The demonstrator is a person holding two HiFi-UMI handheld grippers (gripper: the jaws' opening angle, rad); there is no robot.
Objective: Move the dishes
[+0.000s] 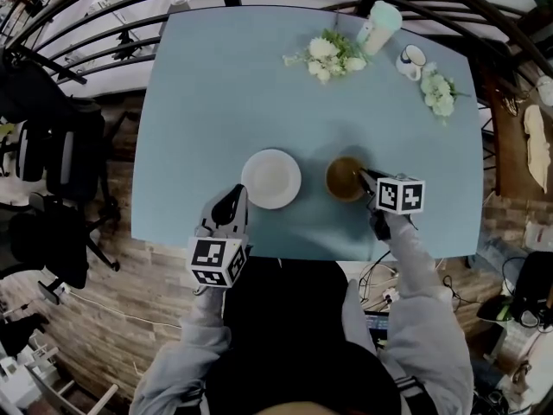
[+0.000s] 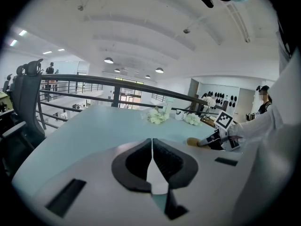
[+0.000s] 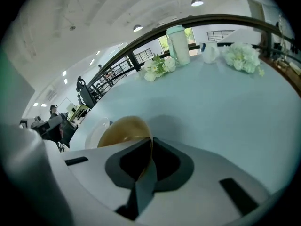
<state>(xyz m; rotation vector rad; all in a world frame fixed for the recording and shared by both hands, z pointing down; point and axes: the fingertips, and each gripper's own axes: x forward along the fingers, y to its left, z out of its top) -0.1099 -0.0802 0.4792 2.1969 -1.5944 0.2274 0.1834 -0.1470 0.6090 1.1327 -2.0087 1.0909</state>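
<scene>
A pale blue tabletop (image 1: 225,85) carries a round amber-brown bowl (image 1: 342,180) near its 6 o'clock edge, with a round white plate (image 1: 270,178) just at the bowl's 9 o'clock. The right gripper (image 1: 366,180) is clamped on the bowl's 3 o'clock rim. The left gripper (image 1: 232,199), jaws together, sits at the plate's 8 o'clock. Pinched at one edge only, the bowl could tip or slip when lifted and strike the plate.
</scene>
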